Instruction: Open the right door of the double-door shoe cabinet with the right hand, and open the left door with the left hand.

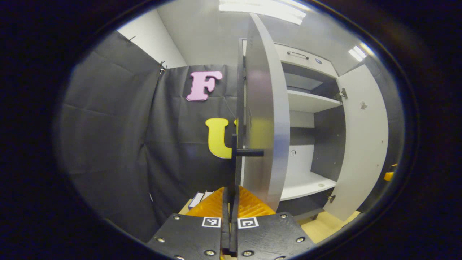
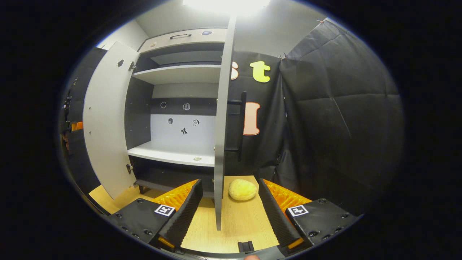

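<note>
- Your left gripper [image 1: 230, 202] is clenched on the black bar handle [image 1: 235, 159] of the shoe cabinet's left door [image 1: 267, 119]; the two fingers sit pressed together with the thin vertical bar pinched between them.
- In the left gripper view that left door stands swung out, edge-on to you, its grey face curving up from just beyond your fingers toward the ceiling light.
- Past it the cabinet interior [image 1: 306, 104] is exposed: a white upper shelf, a white lower shelf and dark side walls.
- The right door [image 1: 362, 144] hangs wide open on the far side of that view, its pale inner face turned toward you.
- Your right gripper [image 2: 229, 207] is released, fingers spread wide with the edge of the right door [image 2: 221, 119] standing between them; neither pad touches the door.
- That door's black bar handle [image 2: 242, 126] runs vertically on its outer face, well above your fingers.
- In the right gripper view the left door [image 2: 108, 122] is also wide open, and the shelves [image 2: 173, 153] show between the two doors.
- A round yellow object [image 2: 242, 189], soft-looking, lies on the wooden floor [image 2: 234, 227] just beside the right door's foot, between your open fingers.
</note>
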